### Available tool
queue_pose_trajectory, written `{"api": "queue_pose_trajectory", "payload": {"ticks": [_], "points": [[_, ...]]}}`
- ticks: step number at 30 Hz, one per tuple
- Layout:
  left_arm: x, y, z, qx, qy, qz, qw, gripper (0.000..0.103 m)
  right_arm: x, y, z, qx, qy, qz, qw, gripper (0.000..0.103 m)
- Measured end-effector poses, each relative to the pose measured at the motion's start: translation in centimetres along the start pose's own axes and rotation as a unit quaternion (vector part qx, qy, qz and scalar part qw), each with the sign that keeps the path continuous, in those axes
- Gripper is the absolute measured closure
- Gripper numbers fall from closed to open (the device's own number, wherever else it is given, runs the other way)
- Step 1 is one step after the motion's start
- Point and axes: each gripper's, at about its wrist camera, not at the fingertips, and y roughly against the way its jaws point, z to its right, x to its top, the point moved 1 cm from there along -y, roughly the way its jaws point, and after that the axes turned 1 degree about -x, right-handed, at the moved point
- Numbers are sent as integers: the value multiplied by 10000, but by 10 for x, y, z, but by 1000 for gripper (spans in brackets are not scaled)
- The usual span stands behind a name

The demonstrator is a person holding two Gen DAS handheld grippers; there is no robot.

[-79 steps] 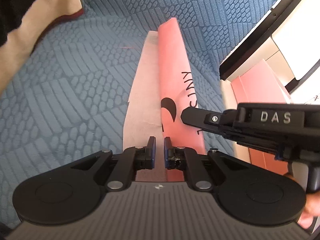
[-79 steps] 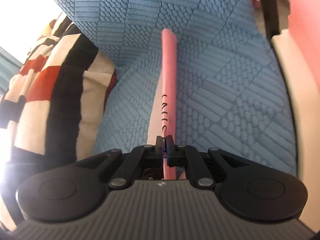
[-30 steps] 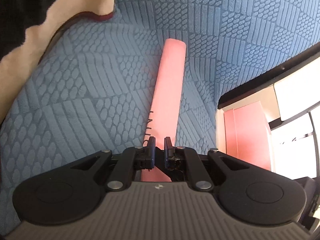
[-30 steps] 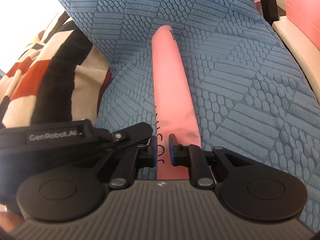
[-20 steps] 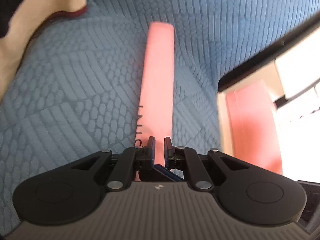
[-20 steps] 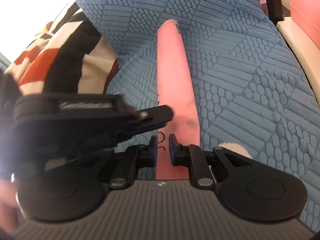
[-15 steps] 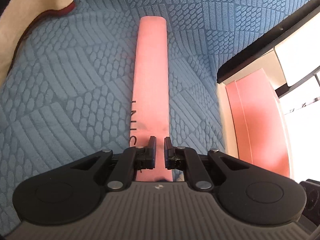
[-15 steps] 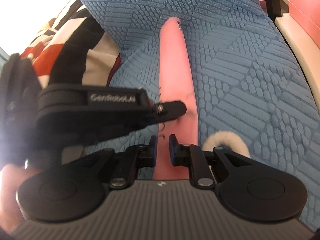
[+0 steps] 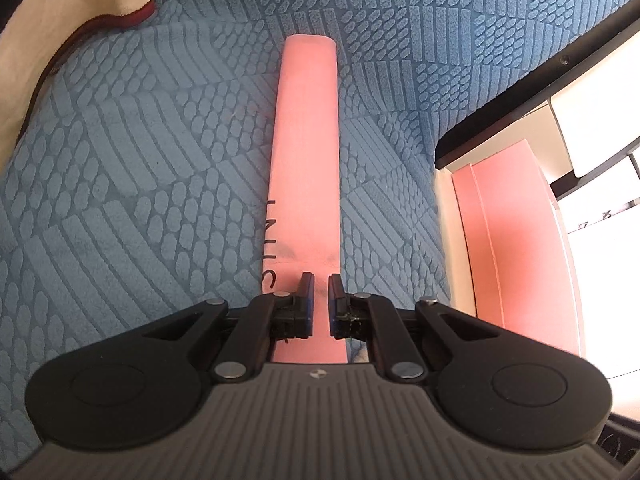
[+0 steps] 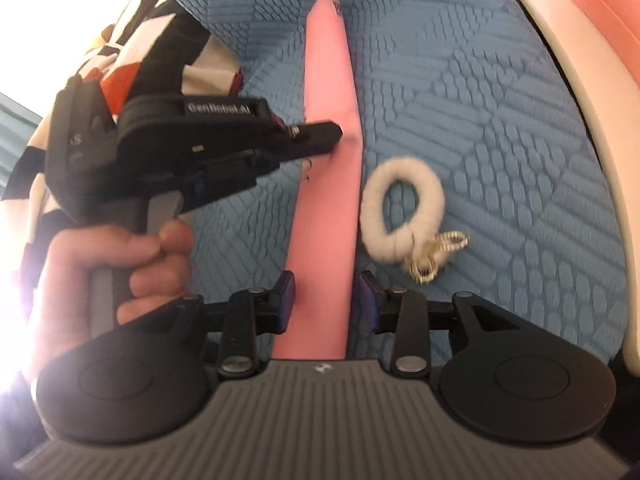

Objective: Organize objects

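A long flat pink case (image 9: 306, 152) with black lettering lies lengthwise on the blue textured sofa seat (image 9: 132, 152). My left gripper (image 9: 319, 286) hovers over its near end, jaws close together with a narrow gap, gripping nothing. In the right wrist view the pink case (image 10: 328, 140) runs between my open right gripper (image 10: 326, 288) fingers, which straddle it without touching. The left gripper (image 10: 320, 136), held by a hand, reaches in from the left with its tip against the case. A white fluffy ring with a gold clasp (image 10: 404, 208) lies just right of the case.
A black, white and red cloth (image 10: 132, 52) lies at the sofa's left; it shows cream in the left wrist view (image 9: 48, 32). A pink box (image 9: 516, 248) and cream ledge (image 10: 568, 72) border the seat on the right, behind a black frame edge (image 9: 540, 80).
My right gripper has opened wide and pulled back along the case. The white fluffy ring has come fully into view beside it. The left gripper has drifted slightly over the case's near end.
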Motion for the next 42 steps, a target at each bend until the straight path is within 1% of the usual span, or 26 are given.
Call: {"api": "queue_pose_trajectory", "payload": {"ticks": [6, 8, 10, 12, 15, 17, 19, 23, 27, 30, 34, 37, 39, 42], "points": [[0, -1, -2, -41, 53, 17, 10000, 92, -1, -5, 13, 572, -451, -76, 9973, 65], [0, -1, -4, -89, 118, 27, 9999, 92, -2, -10, 20, 950, -721, -259, 9925, 65], [1, -1, -6, -124, 177, 21, 9998, 92, -6, -14, 25, 1204, -952, -329, 9876, 65], [2, -1, -6, -111, 141, 16, 9998, 92, -8, -16, 28, 1337, -1085, -346, 9845, 65], [2, -2, -5, -98, 110, 11, 9999, 92, -8, -17, 28, 1408, -1180, -387, 9822, 65], [3, -2, -6, -103, 106, 8, 9999, 92, -7, -17, 26, 1401, -1165, -437, 9823, 68], [3, -3, -6, -103, 109, 8, 9999, 92, -8, -18, 27, 1511, -1240, -499, 9794, 70], [3, -4, -7, -152, 192, -4, 9997, 92, -2, -6, 25, 1844, -1341, -288, 9732, 74], [4, -4, -9, -199, 223, -6, 9996, 92, 12, 13, 26, 2087, -1534, -24, 9659, 74], [4, -4, -15, -298, 416, 5, 9987, 92, 26, 21, 27, 2181, -1636, 126, 9620, 74], [4, -3, -17, -321, 474, 29, 9984, 92, 42, 21, 28, 2279, -1851, 166, 9558, 74], [4, -3, -18, -333, 537, 64, 9980, 92, 52, 20, 26, 2218, -1939, 149, 9555, 74], [3, -3, -17, -316, 505, 84, 9982, 92, 59, 20, 24, 2069, -2020, 173, 9571, 74], [4, -2, -18, -329, 582, 120, 9977, 92, 72, 18, 22, 1985, -2136, 146, 9564, 74]]}}
